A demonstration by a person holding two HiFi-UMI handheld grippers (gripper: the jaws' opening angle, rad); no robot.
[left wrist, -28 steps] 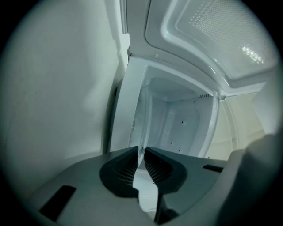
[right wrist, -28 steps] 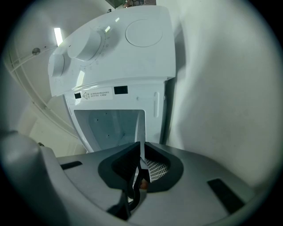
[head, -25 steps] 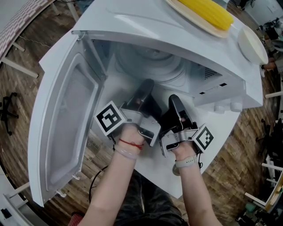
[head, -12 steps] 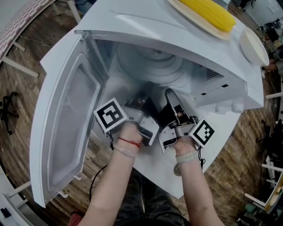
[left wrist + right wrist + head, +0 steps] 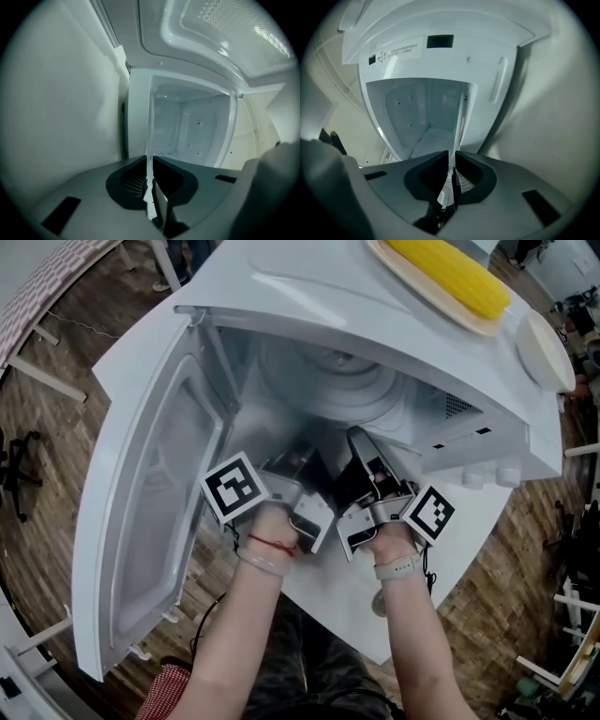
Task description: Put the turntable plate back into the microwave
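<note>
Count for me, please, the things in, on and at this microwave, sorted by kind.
Microwave: 1
Glass turntable plate: 1
Grippers: 2, the left gripper and right gripper, each shut on the plate's rim
Corn cob: 1
Dishes on top: 2, the tan plate and white dish
Total: 7

microwave (image 5: 300, 296): white, cavity pale grey-white
turntable plate (image 5: 328, 381): clear, colourless glass
left gripper (image 5: 302, 457): dark grey jaws, black-and-white square marker
right gripper (image 5: 364, 451): dark grey jaws, black-and-white square marker
corn (image 5: 450, 273), 1 o'clock: yellow
dish (image 5: 412, 282) under corn: tan
floor (image 5: 56, 409), 9 o'clock: brown wood, herringbone
bracelet (image 5: 277, 542): red string
</note>
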